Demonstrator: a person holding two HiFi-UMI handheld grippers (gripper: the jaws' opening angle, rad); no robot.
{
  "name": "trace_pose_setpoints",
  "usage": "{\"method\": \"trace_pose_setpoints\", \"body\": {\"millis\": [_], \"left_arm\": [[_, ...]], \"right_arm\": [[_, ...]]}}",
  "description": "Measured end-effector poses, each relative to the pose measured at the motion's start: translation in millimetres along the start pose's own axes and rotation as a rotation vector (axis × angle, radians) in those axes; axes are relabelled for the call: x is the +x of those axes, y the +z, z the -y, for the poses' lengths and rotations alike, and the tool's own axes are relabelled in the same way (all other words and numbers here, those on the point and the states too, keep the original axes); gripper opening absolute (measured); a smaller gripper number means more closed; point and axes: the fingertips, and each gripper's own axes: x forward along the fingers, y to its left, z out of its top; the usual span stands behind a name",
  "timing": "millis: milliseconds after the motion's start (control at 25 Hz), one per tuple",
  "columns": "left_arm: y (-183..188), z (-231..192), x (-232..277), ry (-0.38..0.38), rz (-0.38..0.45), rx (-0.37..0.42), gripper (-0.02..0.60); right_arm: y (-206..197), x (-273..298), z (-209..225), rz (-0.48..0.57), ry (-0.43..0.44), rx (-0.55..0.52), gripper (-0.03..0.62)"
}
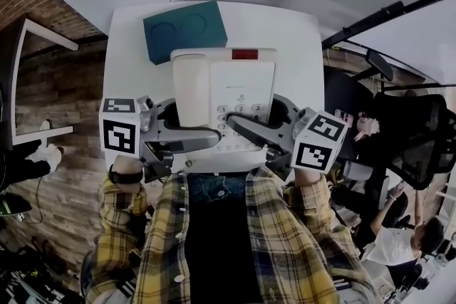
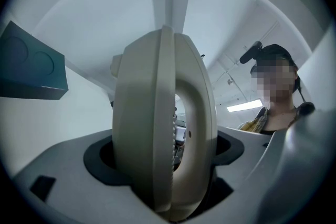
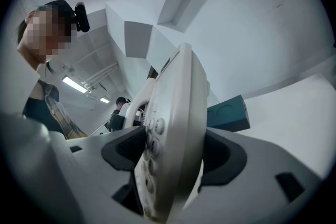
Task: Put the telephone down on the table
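A white desk telephone point(image 1: 224, 92) with a handset on its left and a keypad on its right hangs between my two grippers over the near part of the white table point(image 1: 288, 32). My left gripper point(image 1: 187, 133) is shut on the handset side point(image 2: 157, 128), which fills the left gripper view between the jaws point(image 2: 163, 165). On the keypad side point(image 3: 173, 139) my right gripper point(image 1: 249, 130) is shut too, its pads pressing both faces point(image 3: 173, 165). I cannot tell whether the phone's base touches the table.
A teal box point(image 1: 184, 30) with two round recesses lies at the table's far left, also seen as a teal box point(image 2: 29, 68) and teal box point(image 3: 228, 113). Right of the table stand a black office chair point(image 1: 410, 132) and a seated person point(image 1: 399, 238). A brick wall point(image 1: 43, 82) is on the left.
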Motion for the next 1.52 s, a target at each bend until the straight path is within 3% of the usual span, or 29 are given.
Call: {"method": "trace_pose_setpoints", "body": {"millis": [1520], "left_arm": [[-56, -108, 16, -0.018, -0.036, -0.172, 0.421]], "right_arm": [[-86, 11, 93, -0.103, -0.081, 0.208, 0.291]]}}
